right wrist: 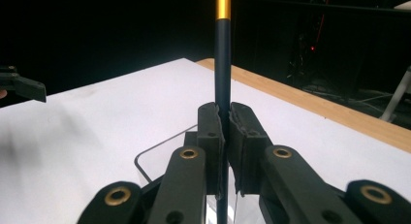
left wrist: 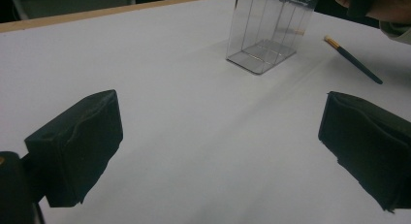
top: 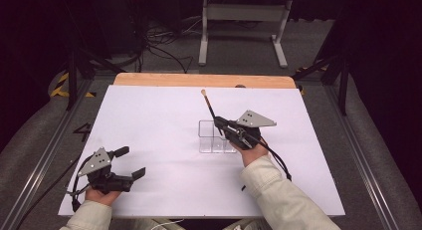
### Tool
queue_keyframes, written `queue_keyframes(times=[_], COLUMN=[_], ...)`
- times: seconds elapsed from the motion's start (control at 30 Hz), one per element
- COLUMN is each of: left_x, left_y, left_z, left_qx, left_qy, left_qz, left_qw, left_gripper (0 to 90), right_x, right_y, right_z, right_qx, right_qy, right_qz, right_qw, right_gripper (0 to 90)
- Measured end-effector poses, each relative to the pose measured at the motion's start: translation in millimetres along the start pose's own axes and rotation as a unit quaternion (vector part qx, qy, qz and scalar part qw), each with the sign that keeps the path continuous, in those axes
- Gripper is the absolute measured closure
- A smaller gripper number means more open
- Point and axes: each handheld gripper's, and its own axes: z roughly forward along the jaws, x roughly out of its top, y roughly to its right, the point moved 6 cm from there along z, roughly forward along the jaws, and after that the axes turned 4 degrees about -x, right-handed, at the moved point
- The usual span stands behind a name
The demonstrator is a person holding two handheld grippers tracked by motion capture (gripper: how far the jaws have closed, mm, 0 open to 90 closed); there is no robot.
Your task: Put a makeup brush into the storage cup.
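paintbrush | pinched by right gripper above clear organizer | left gripper fingers spread, near front edge

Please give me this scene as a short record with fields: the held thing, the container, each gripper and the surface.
held thing: thin dark-handled paintbrush with gold ferrule, clamped between the jaws, bristle end pointing away from the person
container: clear plastic box with inner dividers, standing upright, nothing seen inside
right gripper: shut on the paintbrush, over the box
left gripper: open, holding nothing, near the table's front left
surface: white table top with a wooden far edge
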Motion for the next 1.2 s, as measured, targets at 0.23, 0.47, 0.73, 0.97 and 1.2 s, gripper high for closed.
queue_keyframes(times=[0.23, 0.47, 0.73, 0.97, 1.2], left_x=[-0.1, -0.1, -0.4, -0.4, -0.5], left_y=[-0.2, -0.2, 0.2, 0.4, 0.3], left_z=[0.4, 0.5, 0.8, 0.9, 0.9], left_qx=[-0.001, -0.001, -0.002, -0.003, -0.002], left_qy=[-0.001, -0.002, -0.003, -0.004, -0.004], left_qz=[0.003, 0.003, 0.001, 0.002, 0.003], left_qw=[1.0, 1.0, 1.0, 1.0, 1.0], left_gripper=[2.7, 2.7, 2.6, 2.7, 2.7], right_x=[-9.5, -16.8, -22.6, -25.4, -26.5], right_y=[0.6, 2.7, 2.6, 2.5, 3.1], right_z=[2.2, 2.8, 4.2, 4.0, 3.0], right_qx=[-0.007, -0.009, -0.009, -0.009, -0.013], right_qy=[-0.023, -0.037, -0.06, -0.074, -0.082], right_qz=[0.006, 0.017, 0.028, 0.039, 0.04], right_qw=[0.9997, 0.9991, 0.9978, 0.9964, 0.9958], right_gripper=[83.8, 83.7, 83.5, 83.3, 83.1])
